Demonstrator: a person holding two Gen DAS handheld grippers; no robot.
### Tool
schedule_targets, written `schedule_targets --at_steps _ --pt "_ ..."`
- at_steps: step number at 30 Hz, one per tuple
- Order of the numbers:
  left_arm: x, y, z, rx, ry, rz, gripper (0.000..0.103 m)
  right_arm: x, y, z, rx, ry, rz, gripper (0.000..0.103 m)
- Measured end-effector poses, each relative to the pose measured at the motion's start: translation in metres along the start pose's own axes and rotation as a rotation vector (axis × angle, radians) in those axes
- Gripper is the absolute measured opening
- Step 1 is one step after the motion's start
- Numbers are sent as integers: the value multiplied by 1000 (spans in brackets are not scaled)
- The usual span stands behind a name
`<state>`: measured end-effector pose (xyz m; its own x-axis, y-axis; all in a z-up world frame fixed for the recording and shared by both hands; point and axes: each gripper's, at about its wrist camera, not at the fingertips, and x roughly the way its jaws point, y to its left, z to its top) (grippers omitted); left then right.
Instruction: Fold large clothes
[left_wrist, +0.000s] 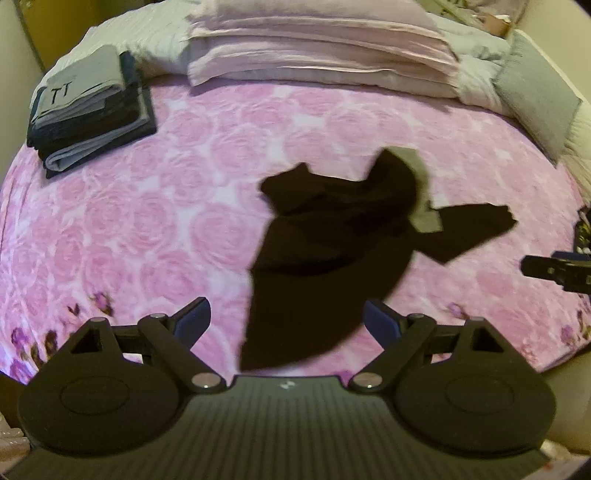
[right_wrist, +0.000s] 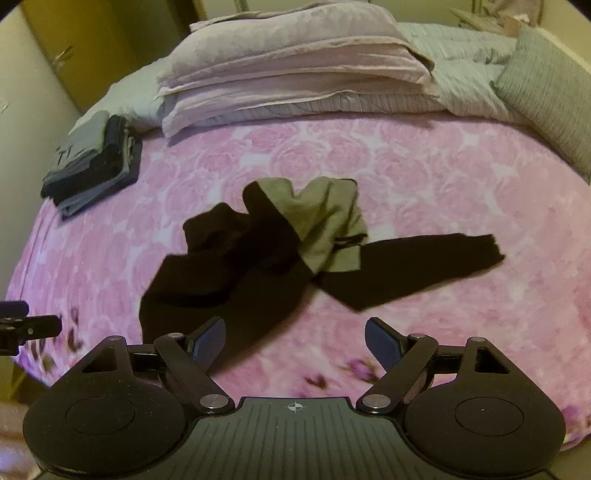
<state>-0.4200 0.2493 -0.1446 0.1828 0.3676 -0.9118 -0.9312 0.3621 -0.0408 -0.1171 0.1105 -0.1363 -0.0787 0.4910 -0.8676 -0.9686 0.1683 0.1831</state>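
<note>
Your left tool (left_wrist: 286, 319) and right tool (right_wrist: 295, 338) are both spread and empty above the crumpled black garment (right_wrist: 236, 273) lying mid-frame on the pink bed (right_wrist: 443, 206), folded stack (left_wrist: 92, 110) upper left.

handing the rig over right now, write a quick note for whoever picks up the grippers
Left gripper: open, empty, above the near hem of the garment.
Right gripper: open, empty, hovering at the near edge of the bed.
Black garment: crumpled mid-bed on the pink rose blanket, olive lining turned out, one sleeve stretched to the right.
Done: folded stack at the far left by the pillows.
Left: spread the black garment flat, fold it, add it to the stack.
</note>
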Motion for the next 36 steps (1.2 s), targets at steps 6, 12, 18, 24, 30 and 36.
schedule_targets --at_steps 6,12,18,24,30,36 --pt "40 64 28 -30 5 33 87 54 26 17 79 -8 -21 80" --pt "80 106 51 -82 18 48 87 122 40 39 182 -43 -52 80" --pt "113 121 60 -65 37 50 86 190 42 65 296 -79 -116 76" --pt "133 121 61 -28 59 20 76 213 22 62 338 -99 -61 3" --pt "139 105 70 43 52 -39 72 122 -36 5 347 -151 -137 2" --pt "146 57 83 143 32 -135 71 39 -154 -63 597 -135 -479 2"
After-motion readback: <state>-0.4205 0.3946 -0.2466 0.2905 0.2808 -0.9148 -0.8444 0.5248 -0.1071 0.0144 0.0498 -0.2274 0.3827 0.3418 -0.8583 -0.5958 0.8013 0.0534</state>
